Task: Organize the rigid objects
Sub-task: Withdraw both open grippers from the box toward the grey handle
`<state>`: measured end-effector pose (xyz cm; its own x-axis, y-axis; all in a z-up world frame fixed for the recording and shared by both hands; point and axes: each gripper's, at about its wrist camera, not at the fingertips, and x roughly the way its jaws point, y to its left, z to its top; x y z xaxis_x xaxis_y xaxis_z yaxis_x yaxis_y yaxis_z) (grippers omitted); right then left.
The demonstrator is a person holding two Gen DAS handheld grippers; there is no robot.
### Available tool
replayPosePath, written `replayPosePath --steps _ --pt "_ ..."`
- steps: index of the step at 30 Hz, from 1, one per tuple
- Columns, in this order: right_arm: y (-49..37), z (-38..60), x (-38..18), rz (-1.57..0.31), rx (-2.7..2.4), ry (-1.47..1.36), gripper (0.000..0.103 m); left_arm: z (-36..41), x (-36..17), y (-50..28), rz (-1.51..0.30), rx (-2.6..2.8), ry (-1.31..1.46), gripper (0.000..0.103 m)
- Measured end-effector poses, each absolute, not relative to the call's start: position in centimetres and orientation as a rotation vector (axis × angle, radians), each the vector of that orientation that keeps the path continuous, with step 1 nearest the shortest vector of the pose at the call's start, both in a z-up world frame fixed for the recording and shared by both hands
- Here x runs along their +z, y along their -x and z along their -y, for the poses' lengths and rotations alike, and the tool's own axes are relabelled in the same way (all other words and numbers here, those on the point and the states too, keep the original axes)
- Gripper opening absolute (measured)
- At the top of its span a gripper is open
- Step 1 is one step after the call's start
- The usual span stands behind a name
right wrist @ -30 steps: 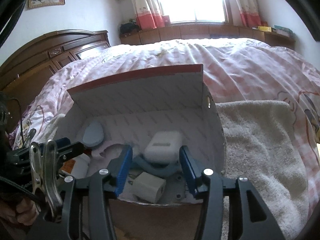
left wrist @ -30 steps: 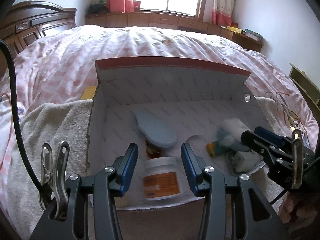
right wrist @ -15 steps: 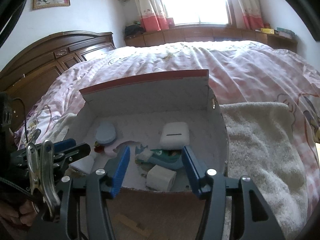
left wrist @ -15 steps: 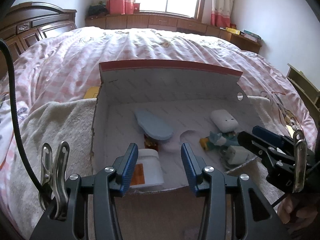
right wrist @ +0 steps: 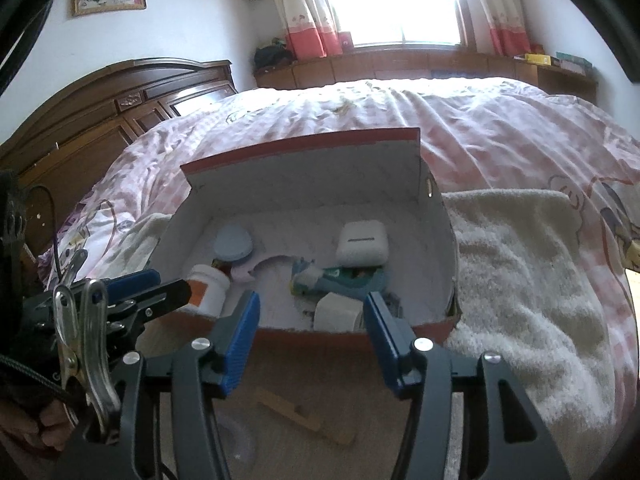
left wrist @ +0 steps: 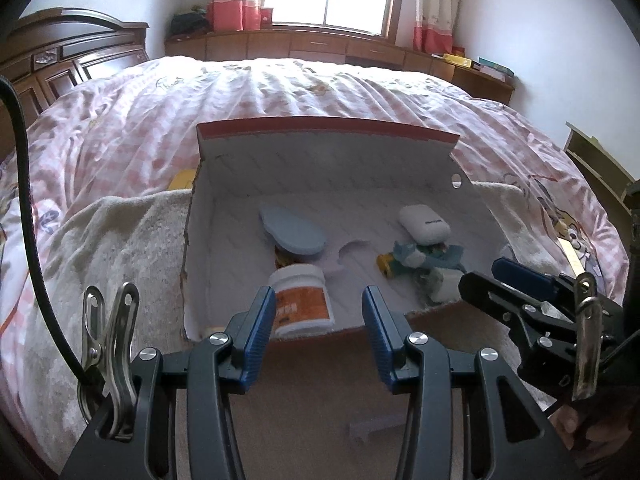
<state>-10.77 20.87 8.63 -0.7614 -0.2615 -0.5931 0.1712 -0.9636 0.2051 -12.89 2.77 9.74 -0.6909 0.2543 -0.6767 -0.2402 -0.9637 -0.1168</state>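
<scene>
Bedroom, pink quilt; cardboard box (left wrist: 320,152) on towel (left wrist: 120,240) held white jar (left wrist: 302,300), earbud case (right wrist: 362,242), probably charger cube (right wrist: 336,312). Rigid, light, slick plastic: grip jar across sides. Left gripper (left wrist: 318,332), right gripper (right wrist: 312,332) gaped empty.

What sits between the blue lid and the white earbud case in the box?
Only bare box floor with a curved cutout flap lies between the blue lid and the earbud case, seen in the left wrist view.
</scene>
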Motion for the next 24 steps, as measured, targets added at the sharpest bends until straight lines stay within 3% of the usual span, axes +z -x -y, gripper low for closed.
replayPosePath --steps 24 --pt "7.0 -22.3 7.2 0.249 -2.735 -1.041 0.057 -2.8 9.6 10.2 0.030 2.632 1.088 0.046"
